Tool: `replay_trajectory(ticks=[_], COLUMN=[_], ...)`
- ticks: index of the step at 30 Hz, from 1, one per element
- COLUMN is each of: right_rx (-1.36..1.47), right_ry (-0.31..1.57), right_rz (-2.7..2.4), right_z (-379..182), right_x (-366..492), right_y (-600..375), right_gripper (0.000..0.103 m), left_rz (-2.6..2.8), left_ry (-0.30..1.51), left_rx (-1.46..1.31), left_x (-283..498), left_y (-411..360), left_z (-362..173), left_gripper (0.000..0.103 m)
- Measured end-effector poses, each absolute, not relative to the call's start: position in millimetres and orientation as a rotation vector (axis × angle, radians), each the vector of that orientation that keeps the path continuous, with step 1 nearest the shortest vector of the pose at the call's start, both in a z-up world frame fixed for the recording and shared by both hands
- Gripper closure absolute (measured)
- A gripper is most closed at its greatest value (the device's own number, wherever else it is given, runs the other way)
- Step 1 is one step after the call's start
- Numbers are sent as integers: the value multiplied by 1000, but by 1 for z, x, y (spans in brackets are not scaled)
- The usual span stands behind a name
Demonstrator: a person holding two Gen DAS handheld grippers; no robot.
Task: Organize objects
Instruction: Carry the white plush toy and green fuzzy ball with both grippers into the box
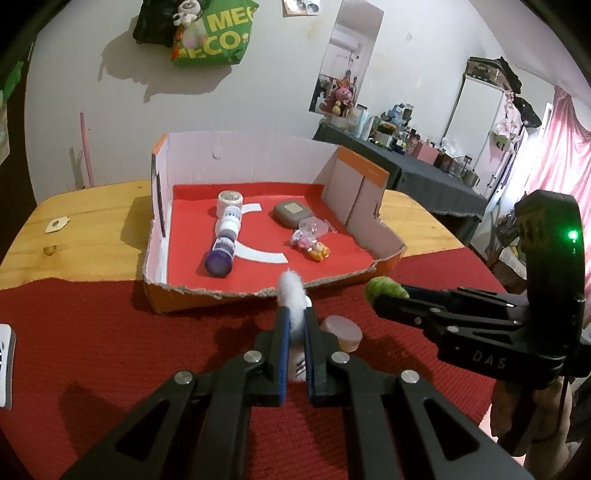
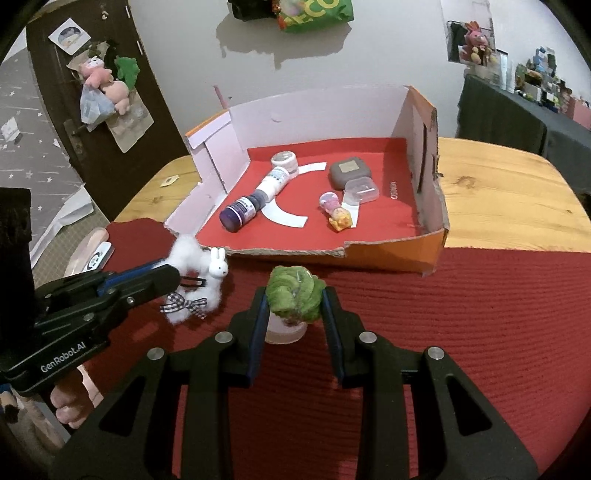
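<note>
Lived-in room: pale wall with a green shopping bag (image 1: 214, 33) hung high, dark door at the left of the right wrist view. Wooden bench (image 2: 509, 195), its near half under a ribbed red cloth (image 2: 480, 314).

A cut-down cardboard box (image 2: 434, 240) sits toward the far edge of the bench, front wall torn low, floor lined red with white curved strips.

Already in the box:
- white jar, white bottle and dark purple bottle (image 2: 238, 214) laid end to end on the left side, all hard and cylindrical;
- grey rounded-square case (image 2: 349, 171) and clear plastic lidded case (image 2: 364, 189) on the right side;
- small glossy pink-and-yellow figure (image 2: 336, 213) just before them.

Left to place, by my reading: two soft pieces, both outside near the box's front edge.
- Left hand-held gripper (image 2: 184, 277) is clenched on a fluffy white rabbit toy (image 2: 199, 269) with a checked bow, cotton-like fuzz bulging past the pads.
- Right hand-held gripper (image 2: 295, 299) is clamped on a green fuzzy tuft (image 2: 293, 293), which seems to top a small pale pink round pot (image 2: 286, 332).

Most of the sorting looks finished; these two appear to be the last.
</note>
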State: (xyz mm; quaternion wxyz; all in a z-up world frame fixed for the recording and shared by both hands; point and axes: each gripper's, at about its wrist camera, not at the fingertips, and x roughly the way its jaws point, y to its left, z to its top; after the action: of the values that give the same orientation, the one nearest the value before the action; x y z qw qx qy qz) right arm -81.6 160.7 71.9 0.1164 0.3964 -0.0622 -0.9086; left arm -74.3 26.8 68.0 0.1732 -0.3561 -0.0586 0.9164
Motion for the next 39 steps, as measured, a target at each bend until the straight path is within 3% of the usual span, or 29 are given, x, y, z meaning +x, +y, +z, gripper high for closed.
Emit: replay_trajectory(ticks=[22,39], right_rx=[1103,1251], right_ry=[-89,-116], right_rz=[-2652,-2543], right_z=[105,82], right_x=[-112,-161], right_y=[152,158], right_gripper=[75,75], left_rz=[2655,2605], left_ry=[-106,-112], left_rx=[-924,-1024], left_x=[-105,-141], left_y=[28,30], left_z=[99,84], left_gripper=[96,96])
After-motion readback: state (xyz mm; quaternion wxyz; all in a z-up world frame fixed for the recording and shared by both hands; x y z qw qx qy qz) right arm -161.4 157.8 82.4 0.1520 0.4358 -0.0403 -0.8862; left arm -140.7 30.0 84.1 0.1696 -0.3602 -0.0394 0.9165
